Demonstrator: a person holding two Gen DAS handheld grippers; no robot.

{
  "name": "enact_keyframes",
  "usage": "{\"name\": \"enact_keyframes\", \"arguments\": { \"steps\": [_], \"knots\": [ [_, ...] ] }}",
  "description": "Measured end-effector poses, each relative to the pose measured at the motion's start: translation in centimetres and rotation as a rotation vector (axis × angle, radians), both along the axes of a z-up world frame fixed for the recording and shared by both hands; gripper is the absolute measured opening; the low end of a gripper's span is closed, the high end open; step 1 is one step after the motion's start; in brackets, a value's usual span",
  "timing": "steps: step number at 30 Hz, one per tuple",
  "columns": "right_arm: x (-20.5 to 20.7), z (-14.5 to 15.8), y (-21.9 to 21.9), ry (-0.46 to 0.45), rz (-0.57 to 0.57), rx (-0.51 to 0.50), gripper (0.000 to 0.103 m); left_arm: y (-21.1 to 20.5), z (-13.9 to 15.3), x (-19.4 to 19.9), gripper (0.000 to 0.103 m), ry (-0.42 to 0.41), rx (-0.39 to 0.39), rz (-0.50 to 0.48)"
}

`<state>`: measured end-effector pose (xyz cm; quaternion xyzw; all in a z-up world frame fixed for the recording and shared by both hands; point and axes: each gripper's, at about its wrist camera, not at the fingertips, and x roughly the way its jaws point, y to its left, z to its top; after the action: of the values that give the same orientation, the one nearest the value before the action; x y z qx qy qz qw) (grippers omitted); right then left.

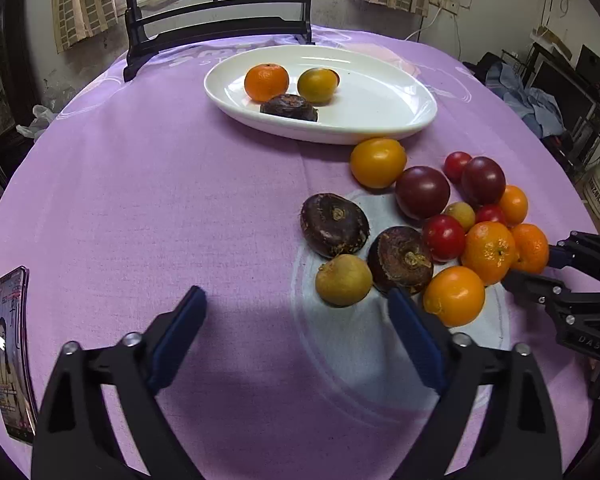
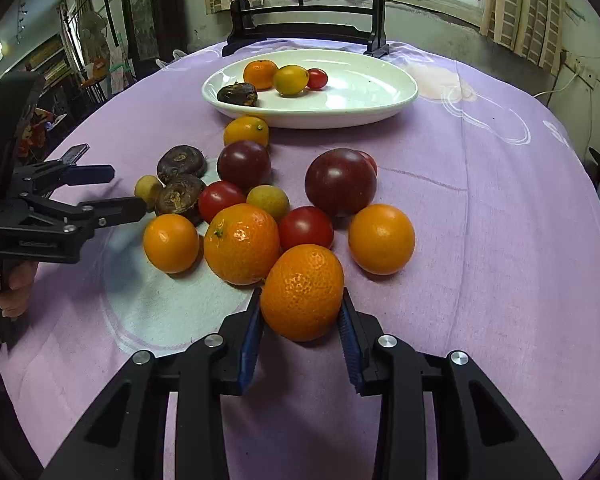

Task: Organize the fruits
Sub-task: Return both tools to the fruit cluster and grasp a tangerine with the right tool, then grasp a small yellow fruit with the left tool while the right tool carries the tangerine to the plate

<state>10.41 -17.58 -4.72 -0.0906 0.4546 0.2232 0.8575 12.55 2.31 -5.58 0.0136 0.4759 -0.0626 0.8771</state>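
Note:
A white oval plate (image 2: 380, 92) at the far side of the purple table holds a mandarin (image 2: 260, 74), a yellow fruit (image 2: 290, 79), a cherry tomato (image 2: 317, 79) and a dark water chestnut (image 2: 237, 94). A pile of mandarins, tomatoes, water chestnuts and small yellow fruits lies nearer. My right gripper (image 2: 302, 312) is shut on the nearest mandarin (image 2: 302, 292), which rests on the cloth. My left gripper (image 1: 296, 308) is open and empty, low over the cloth just left of the pile, near a small yellow fruit (image 1: 343, 280) and a water chestnut (image 1: 400, 260).
A phone (image 1: 12, 352) lies at the table's left edge. A dark wooden stand (image 1: 216, 28) with a round painted panel stands behind the plate. The plate also shows in the left wrist view (image 1: 380, 96). Cluttered room lies beyond the table edges.

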Motion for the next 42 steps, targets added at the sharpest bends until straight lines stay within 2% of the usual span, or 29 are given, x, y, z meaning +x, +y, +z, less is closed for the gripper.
{"name": "enact_keyframes", "arguments": {
  "steps": [2,7,9,10,11,12,15,19,23,26,30,34,38,42],
  "knots": [
    [0.0,0.0,-0.3,0.007,-0.001,0.012,0.036,-0.4,-0.3,0.1,0.084,0.008,0.013,-0.009],
    [-0.2,0.3,-0.7,0.005,-0.004,0.022,0.036,-1.6,-0.7,0.2,0.069,-0.007,0.060,-0.043],
    [-0.3,0.4,-0.7,0.001,-0.002,0.024,0.036,-2.0,-0.6,0.2,0.050,-0.022,0.058,-0.063],
    [-0.4,0.4,-0.7,-0.001,-0.003,0.025,0.036,-2.3,-0.6,0.1,0.045,-0.030,0.060,-0.076],
    [-0.4,0.5,-0.7,-0.002,-0.003,0.026,0.036,-2.7,-0.5,0.0,0.033,-0.038,0.065,-0.092],
    [-0.4,0.5,-0.8,-0.004,-0.004,0.028,0.036,-3.0,-0.5,-0.1,0.029,-0.042,0.072,-0.102],
    [-0.5,0.6,-1.0,-0.005,-0.011,0.034,0.036,-3.7,-0.5,-0.3,0.029,-0.054,0.113,-0.107],
    [-0.6,1.0,-1.6,-0.013,-0.017,0.061,0.036,-3.1,0.3,-0.6,0.029,-0.031,0.043,-0.103],
    [-0.7,2.5,-2.8,-0.057,-0.040,0.173,0.036,-2.5,2.6,-1.1,0.029,-0.064,-0.030,-0.115],
    [-0.7,3.9,-3.1,-0.100,-0.059,0.229,0.036,-2.3,4.8,-0.4,0.029,-0.109,-0.048,-0.115],
    [0.1,5.6,-2.6,-0.121,-0.078,0.242,0.036,-2.3,8.1,1.7,0.029,-0.177,-0.076,-0.100],
    [2.5,7.9,-0.9,-0.138,-0.056,0.227,0.036,-2.6,9.8,4.3,0.029,-0.210,-0.103,-0.076],
    [5.7,9.3,1.7,-0.152,-0.030,0.195,0.036,-2.2,10.1,7.8,0.029,-0.193,-0.134,-0.027],
    [9.7,8.7,4.3,-0.127,-0.031,0.170,0.036,-1.6,8.5,11.4,0.029,-0.144,-0.123,0.033]
  ]
}}
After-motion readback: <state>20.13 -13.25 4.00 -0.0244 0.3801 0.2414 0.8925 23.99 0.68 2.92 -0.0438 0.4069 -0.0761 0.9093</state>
